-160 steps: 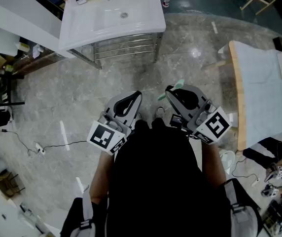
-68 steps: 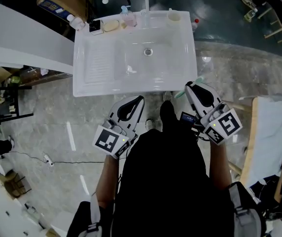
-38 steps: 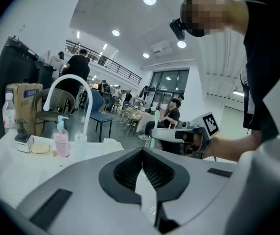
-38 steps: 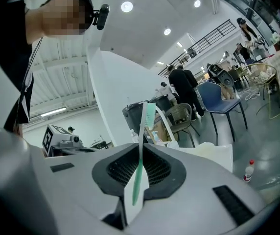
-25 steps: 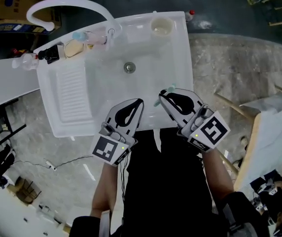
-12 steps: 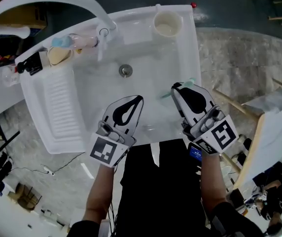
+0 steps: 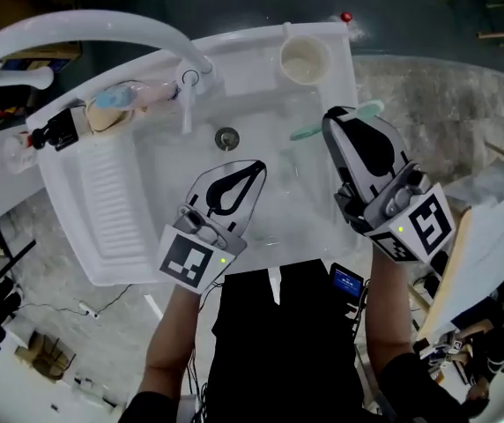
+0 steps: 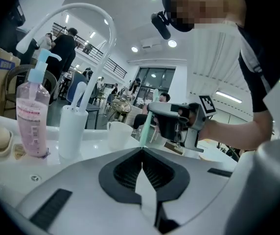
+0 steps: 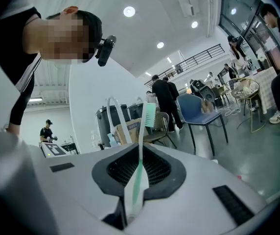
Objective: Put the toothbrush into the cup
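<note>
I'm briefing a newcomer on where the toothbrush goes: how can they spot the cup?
Find the white sink. The cup stands at its far right corner. It is round and cream, unlike the pink pump bottle beside the faucet further left.

White sink (image 7: 129, 203), curved faucet (image 7: 102, 25), pink pump bottle (image 8: 32, 116)

The person wears a black short-sleeved top (image 7: 283, 351). The left tongs (image 7: 254, 167) and right tongs (image 7: 333, 115) are pale grey shells with black ribbed pads (image 8: 123, 170). Each carries a white cube (image 7: 190, 261) with black square markers.
</note>
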### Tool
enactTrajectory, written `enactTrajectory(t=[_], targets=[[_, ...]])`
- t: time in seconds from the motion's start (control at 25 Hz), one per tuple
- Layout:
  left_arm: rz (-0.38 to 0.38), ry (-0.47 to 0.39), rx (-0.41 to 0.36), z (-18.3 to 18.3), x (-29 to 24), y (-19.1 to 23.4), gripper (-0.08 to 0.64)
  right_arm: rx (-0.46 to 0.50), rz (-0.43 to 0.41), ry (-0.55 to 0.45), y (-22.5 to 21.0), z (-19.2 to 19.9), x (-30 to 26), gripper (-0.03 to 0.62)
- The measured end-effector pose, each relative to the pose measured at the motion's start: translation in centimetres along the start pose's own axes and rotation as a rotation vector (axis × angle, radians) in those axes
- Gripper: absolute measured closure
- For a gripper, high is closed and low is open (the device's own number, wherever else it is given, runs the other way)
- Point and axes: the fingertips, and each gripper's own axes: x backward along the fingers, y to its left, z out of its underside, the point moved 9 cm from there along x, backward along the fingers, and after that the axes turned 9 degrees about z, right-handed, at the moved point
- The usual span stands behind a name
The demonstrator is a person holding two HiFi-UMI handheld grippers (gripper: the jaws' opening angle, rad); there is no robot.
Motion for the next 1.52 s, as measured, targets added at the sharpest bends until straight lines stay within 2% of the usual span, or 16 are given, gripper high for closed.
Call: enactTrajectory(t=[0.24,0.52,0.68,1.04,1.32,1.52], targets=[[0.012,-0.035,-0.025,-1.8,-1.5,0.1,0.552,0.045,-0.011,-0.087,-1.9,-3.8,-1.8,0.560],[0.026,-0.017,-0.010,-1.2,-2.4,-1.1,0.552,0.070,-0.015,-0.144,-4.2,-5.6,-4.3,0.559],[0.030,-0.007,0.008,-0.8,-2.5,-1.8,0.552,0.081,-0.023,-0.113,-5.1,-4.8,-5.7,0.559],[0.062,0.004,0.033,0.6,-3.2,-3.4,0.552,0.031,-0.029,-0.037,-5.8,-1.4,-6.3,0.559],[0.038,0.008,0.045,1.0,-2.7,-3.3,0.552,0.035,-0.041,0.032,-6.3,0.5,-6.6,0.558],[0.031,0.011,0.051,1.2,-2.3,-3.2,0.552,0.021,-0.044,0.039,-6.5,1.1,-6.5,0.551]])
